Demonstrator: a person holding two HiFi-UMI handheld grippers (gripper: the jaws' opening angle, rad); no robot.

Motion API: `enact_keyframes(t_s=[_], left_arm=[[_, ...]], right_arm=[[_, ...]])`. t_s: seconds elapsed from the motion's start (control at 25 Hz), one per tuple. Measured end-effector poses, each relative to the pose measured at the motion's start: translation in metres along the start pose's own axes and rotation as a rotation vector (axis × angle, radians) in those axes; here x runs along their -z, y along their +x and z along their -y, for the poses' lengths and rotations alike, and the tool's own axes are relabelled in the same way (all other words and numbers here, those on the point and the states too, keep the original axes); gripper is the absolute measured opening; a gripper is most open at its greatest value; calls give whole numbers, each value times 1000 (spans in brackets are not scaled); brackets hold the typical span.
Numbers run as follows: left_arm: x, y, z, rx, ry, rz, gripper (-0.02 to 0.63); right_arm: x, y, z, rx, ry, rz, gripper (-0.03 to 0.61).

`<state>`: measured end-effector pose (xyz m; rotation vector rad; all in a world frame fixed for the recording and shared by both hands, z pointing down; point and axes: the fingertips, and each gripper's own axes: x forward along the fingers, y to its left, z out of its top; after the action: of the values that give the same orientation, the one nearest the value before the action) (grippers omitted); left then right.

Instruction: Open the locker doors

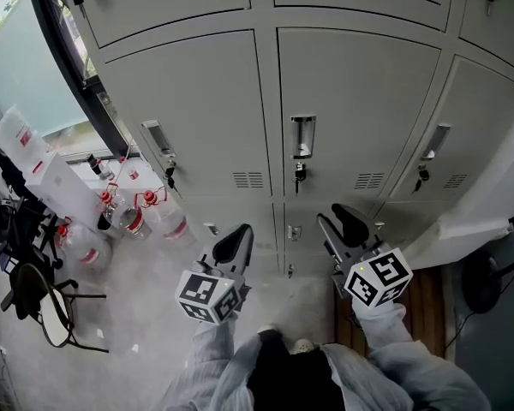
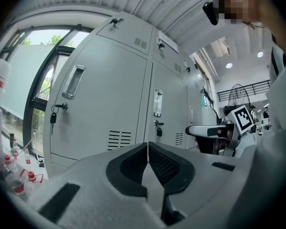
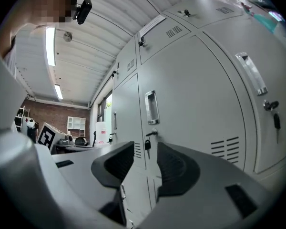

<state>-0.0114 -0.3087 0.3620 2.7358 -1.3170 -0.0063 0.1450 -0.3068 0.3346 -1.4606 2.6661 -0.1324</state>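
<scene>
Left gripper (image 1: 238, 240): jaws together, empty, short of the lockers. Left door (image 1: 188, 110), middle door (image 1: 360, 92) and right door (image 1: 475, 118) all shut, keys (image 1: 299, 174) in locks. Right gripper (image 1: 347, 221): jaws apart, empty. Nothing opened yet; all doors left to do.

grey left tool (image 1: 242, 233) and right tool (image 1: 337, 219), marker cubes (image 1: 207, 296), pale sleeves (image 1: 204, 362)

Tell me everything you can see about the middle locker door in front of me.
The middle locker door looks like pale grey painted metal and is shut. Near its left edge sit a recessed shiny handle and, below it, a lock with a key hanging. A slotted vent lies low. Nothing touches it.
</scene>
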Motion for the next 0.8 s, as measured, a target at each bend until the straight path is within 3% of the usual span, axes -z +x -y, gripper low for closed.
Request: enact_keyframes(t_s=[0.44,0.8], left_arm=[[-43,32,-43,62,61,36,14],[-78,49,-67,116,141,84,14]], right_arm=[[-59,57,-13,36,-100,65,140],[-81,91,-8,118,-163,96,140]])
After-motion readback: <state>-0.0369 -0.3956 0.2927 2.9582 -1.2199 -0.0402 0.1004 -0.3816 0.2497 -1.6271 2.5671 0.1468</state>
